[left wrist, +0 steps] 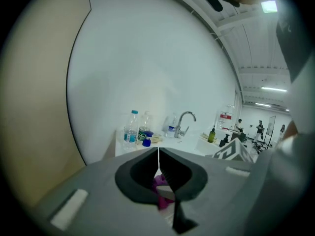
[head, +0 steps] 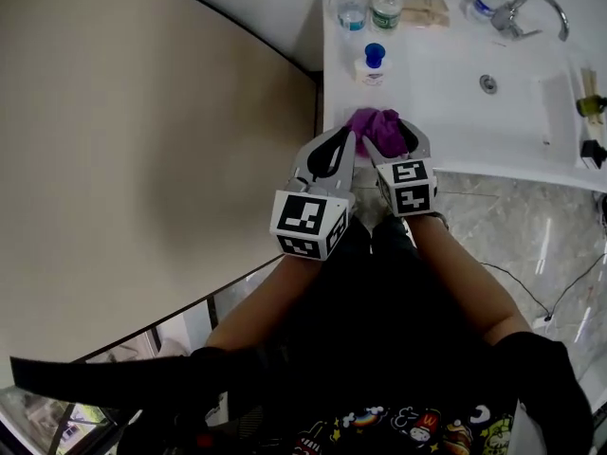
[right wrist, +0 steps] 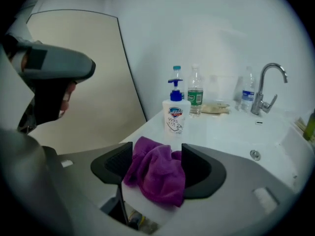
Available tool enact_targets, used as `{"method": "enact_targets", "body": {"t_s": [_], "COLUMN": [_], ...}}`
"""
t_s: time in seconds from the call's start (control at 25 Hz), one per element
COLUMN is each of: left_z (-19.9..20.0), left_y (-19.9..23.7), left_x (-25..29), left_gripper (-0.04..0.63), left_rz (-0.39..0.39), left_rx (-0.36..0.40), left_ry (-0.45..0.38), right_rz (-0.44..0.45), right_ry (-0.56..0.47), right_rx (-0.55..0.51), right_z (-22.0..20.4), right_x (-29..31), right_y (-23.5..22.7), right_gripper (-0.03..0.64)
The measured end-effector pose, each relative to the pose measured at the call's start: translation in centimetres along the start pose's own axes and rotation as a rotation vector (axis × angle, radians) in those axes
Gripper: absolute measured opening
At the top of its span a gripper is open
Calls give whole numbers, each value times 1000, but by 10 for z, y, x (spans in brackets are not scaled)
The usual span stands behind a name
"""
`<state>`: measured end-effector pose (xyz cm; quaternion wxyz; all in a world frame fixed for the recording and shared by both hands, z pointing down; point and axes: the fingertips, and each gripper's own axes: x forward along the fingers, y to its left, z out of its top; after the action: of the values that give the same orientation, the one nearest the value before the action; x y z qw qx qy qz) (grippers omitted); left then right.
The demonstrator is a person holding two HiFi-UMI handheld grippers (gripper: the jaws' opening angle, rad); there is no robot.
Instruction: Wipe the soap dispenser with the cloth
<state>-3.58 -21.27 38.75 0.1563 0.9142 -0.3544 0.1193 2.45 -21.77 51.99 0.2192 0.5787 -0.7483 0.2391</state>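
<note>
A purple cloth [head: 377, 129] lies bunched at the front edge of the white counter [head: 446, 121]. My right gripper [head: 390, 138] stands open with the cloth [right wrist: 156, 173] between its wide jaws; the folds brush the right jaw. Just behind it stands the soap dispenser [right wrist: 175, 114], a white bottle with a blue pump [head: 371, 66], upright and untouched. My left gripper [head: 347, 136] is beside the right one at the cloth's left, its tips [left wrist: 158, 154] meeting in a thin line with nothing between them. A bit of purple cloth [left wrist: 160, 183] shows below them.
Two water bottles [head: 352, 3] [head: 386, 0] stand at the counter's back. The sink basin [head: 488, 83] and chrome tap [head: 531, 12] lie to the right, with a green bottle [head: 593, 105] at the far right. A beige wall panel [head: 142, 159] borders the left.
</note>
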Motion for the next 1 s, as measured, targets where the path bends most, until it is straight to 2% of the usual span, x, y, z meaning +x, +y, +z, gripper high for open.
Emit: {"method": "enact_targets", "body": {"t_s": [0.24, 0.48, 0.72, 1.0], "left_z": [-8, -9, -8, -7], "left_y": [26, 44, 49, 37], "left_x": [4, 3, 7, 16], "left_gripper": [1, 0, 0, 0], "left_rz": [39, 62, 54, 36], "left_rx": [-41, -76, -81, -67], "left_ry": [15, 14, 18, 36], "right_rz": [54, 52, 72, 104], "right_ry": [224, 342, 351, 312], "right_rx": [-31, -45, -62, -32], "right_z": [-26, -36, -34, -29], "right_x": [45, 62, 68, 61], "right_y": [11, 10, 11, 7], "right_gripper": [345, 303, 185, 135]}}
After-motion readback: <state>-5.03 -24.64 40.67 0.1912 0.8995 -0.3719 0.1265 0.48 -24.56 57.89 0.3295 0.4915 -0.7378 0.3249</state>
